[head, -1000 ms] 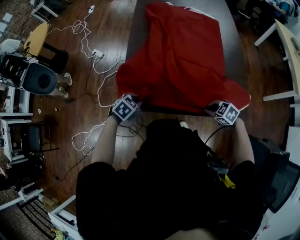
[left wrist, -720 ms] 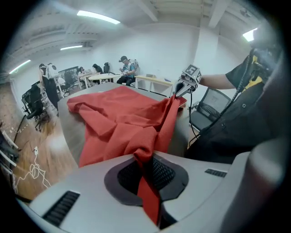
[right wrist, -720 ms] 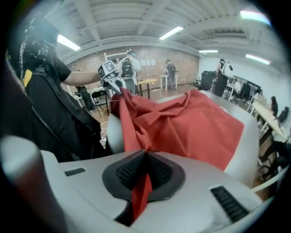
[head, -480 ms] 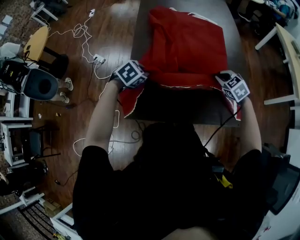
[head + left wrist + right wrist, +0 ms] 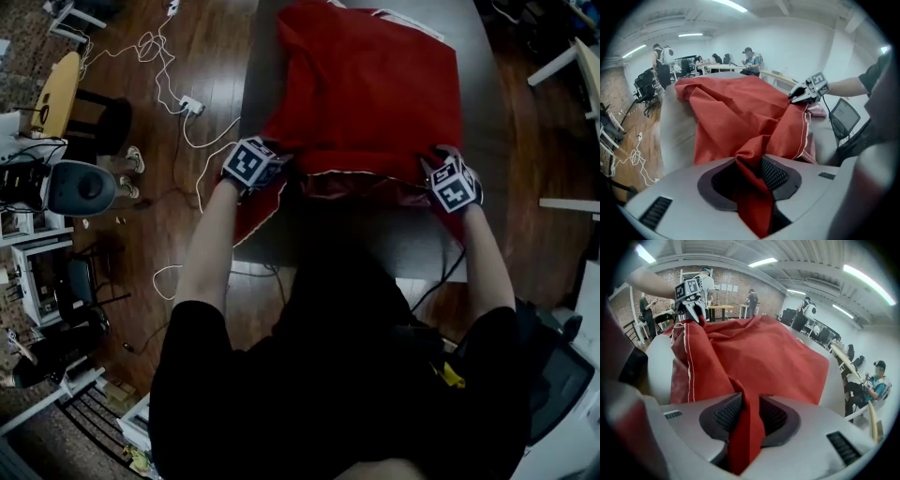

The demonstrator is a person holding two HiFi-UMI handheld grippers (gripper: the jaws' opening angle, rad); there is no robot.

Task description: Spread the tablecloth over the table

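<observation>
The red tablecloth point(image 5: 370, 89) is lying bunched on the far half of the table point(image 5: 375, 248), ahead of both grippers. Its long axis is running down the table's length, and its folded near hem is spanning the table's width. The left gripper point(image 5: 279, 169) is hovering at the table's left edge and the right gripper point(image 5: 433, 172) near its right edge, equally close to the hem. Both pairs of jaws have just been opening and are standing partly apart, a cloth fold hanging unpinched between each. A second earlier both were at the table's near edge; the hem has since travelled toward the table's middle.
</observation>
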